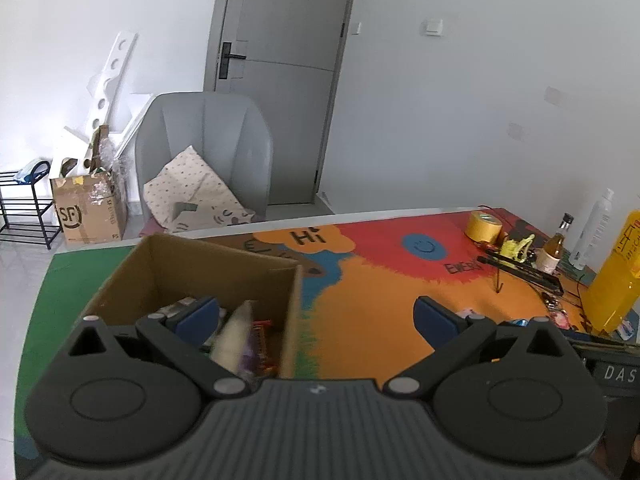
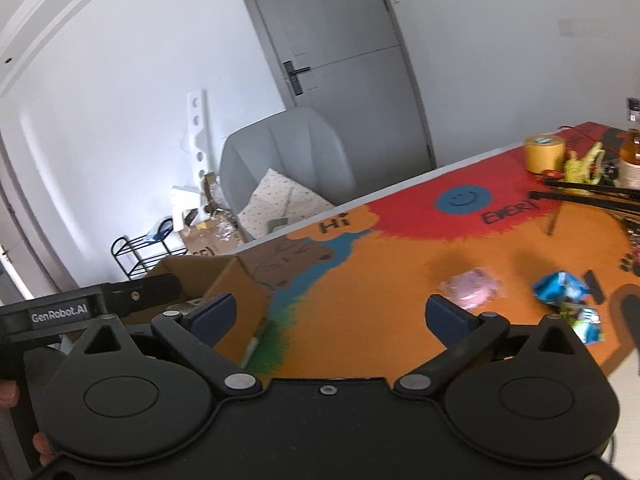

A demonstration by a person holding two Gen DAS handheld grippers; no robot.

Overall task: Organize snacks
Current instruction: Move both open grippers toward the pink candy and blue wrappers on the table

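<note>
My left gripper [image 1: 316, 316] wide, empty | my right gripper [image 2: 332, 316] wide, empty, nearer | pink packet [image 2: 472, 288] just right-ahead | box [image 2: 224, 280] left

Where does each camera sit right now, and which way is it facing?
Left wrist: on the left gripper, looking across the mat toward the door; box under its open jaws.
Right wrist: on the right gripper, tilted, facing the mat with the pink packet and blue packet; jaws open, fingertips at the lower left edge.
Shared: box, mat, tape roll, chair, door.
</note>
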